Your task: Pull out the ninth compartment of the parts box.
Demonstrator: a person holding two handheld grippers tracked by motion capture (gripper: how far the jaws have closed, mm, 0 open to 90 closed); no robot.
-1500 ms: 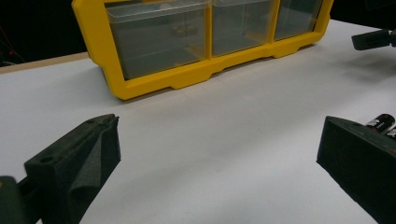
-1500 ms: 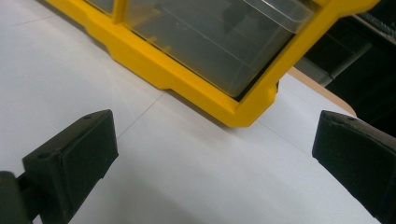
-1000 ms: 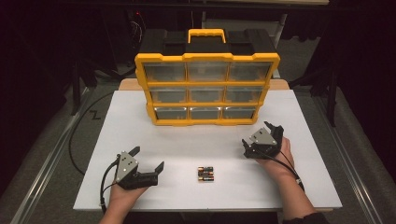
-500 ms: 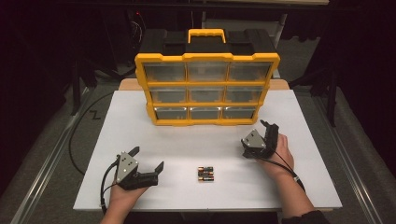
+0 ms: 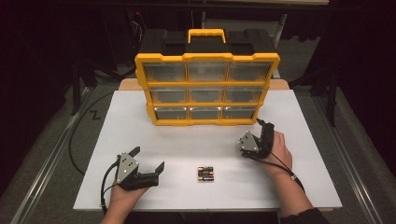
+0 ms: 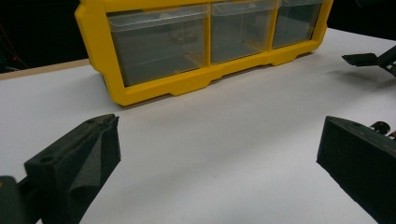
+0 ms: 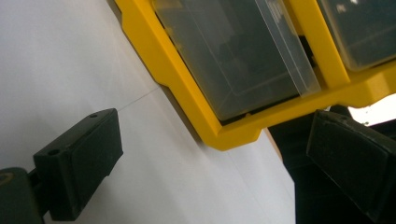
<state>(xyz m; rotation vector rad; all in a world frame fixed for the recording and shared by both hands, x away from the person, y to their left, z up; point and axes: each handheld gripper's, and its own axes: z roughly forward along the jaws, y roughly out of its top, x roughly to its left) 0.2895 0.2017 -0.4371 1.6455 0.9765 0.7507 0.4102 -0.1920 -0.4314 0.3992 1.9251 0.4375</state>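
The high view looks forward and down from above the near edge of the white table, far enough back to take in the whole tabletop and the yellow drawer cabinet at its far side. The left gripper view sits low over the table and faces the cabinet across open tabletop, seeing its bottom row of drawers. The right gripper view is tilted and much nearer, close against the cabinet's lower corner, so both share that bottom row with the high view.
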